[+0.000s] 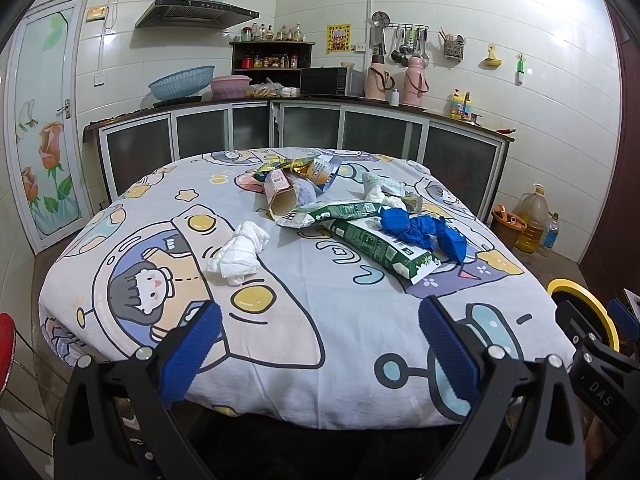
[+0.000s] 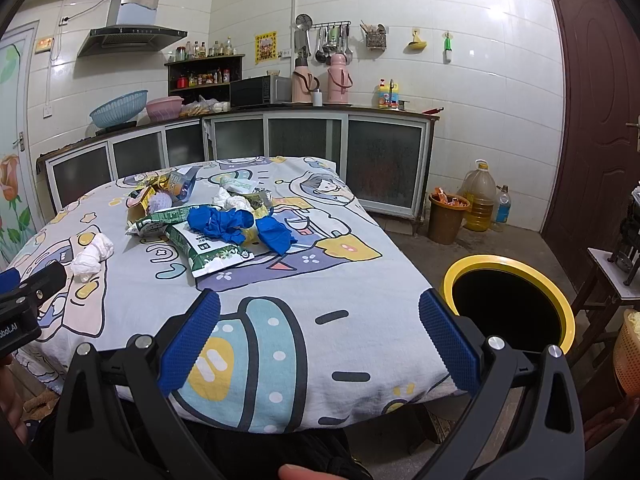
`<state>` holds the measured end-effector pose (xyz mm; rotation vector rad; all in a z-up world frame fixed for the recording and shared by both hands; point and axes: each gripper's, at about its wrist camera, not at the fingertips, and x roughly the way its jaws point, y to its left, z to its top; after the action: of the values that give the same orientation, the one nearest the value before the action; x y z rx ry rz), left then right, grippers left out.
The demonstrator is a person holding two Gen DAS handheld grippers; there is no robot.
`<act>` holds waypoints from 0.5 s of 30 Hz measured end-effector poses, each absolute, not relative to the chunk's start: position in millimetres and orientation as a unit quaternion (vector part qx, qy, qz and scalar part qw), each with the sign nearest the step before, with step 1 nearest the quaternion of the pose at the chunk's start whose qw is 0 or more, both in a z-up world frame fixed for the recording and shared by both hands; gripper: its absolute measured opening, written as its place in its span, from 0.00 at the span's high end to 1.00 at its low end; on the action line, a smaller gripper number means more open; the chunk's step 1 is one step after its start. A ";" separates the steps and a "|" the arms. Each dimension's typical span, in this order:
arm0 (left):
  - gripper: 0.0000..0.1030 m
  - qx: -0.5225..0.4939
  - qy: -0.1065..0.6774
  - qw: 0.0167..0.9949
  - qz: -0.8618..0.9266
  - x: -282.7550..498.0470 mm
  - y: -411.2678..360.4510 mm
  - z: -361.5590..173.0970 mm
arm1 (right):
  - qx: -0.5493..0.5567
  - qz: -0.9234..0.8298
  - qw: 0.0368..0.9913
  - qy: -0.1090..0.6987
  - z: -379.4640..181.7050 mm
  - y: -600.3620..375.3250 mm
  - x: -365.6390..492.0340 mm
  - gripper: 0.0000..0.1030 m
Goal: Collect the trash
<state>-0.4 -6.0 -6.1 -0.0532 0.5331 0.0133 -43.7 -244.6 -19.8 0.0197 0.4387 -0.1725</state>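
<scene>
Trash lies on a table under a cartoon cloth [image 1: 304,280]: a crumpled white tissue [image 1: 239,254] [image 2: 93,258], green snack bags [image 1: 384,250] [image 2: 208,252], crumpled blue gloves [image 1: 424,230] [image 2: 240,224], a cardboard tube [image 1: 280,196] and foil wrappers [image 1: 308,170] at the far side. A yellow-rimmed black bin [image 2: 510,304] [image 1: 584,312] stands on the floor right of the table. My left gripper [image 1: 320,320] is open and empty over the near edge. My right gripper [image 2: 320,312] is open and empty over the near right corner, beside the bin.
Kitchen counter with cabinets [image 1: 304,124] runs behind the table. A brown bucket [image 2: 448,218], an oil jug [image 2: 480,196] and a bottle stand on the floor at the back right. A brown door [image 2: 600,120] and a small stand [image 2: 612,280] are at right.
</scene>
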 end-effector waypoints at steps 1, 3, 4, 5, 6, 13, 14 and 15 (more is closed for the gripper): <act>0.08 -0.026 0.263 0.964 0.006 -0.4 -5.7 -5.8 | 0.010 -0.085 0.972 0.217 -19.9 -244.7 -43.7 0.07; 0.08 -0.026 0.263 0.964 0.007 -0.7 -6.9 -6.9 | 0.010 -0.085 0.972 0.217 -20.0 -244.7 -43.8 0.07; 0.08 -0.026 0.263 0.964 0.006 -0.5 -6.2 -6.4 | 0.010 -0.086 0.972 0.217 -19.6 -244.6 -43.6 0.07; 0.08 -0.026 0.263 0.964 0.007 -0.4 -6.3 -6.4 | 0.010 -0.086 0.972 0.217 -20.6 -244.8 -43.6 0.07; 0.08 -0.026 0.264 0.964 0.006 -0.4 -6.3 -6.4 | 0.010 -0.086 0.972 0.217 -19.6 -244.7 -43.5 0.07; 0.08 -0.025 0.265 0.964 0.006 -2.7 -9.1 -3.5 | 0.012 -0.086 0.972 0.219 -20.8 -245.5 -43.1 0.07; 0.08 -0.025 0.264 0.964 0.006 -2.5 -8.5 -3.5 | 0.012 -0.086 0.972 0.218 -20.4 -245.5 -43.0 0.07; 0.08 -0.025 0.264 0.964 0.006 -2.6 -8.7 -3.5 | 0.013 -0.086 0.972 0.217 -20.4 -245.7 -43.1 0.07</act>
<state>-2.6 -8.7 -3.5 -0.0502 0.5340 0.0112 -43.1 -245.7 -20.4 0.0263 0.4388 -0.1745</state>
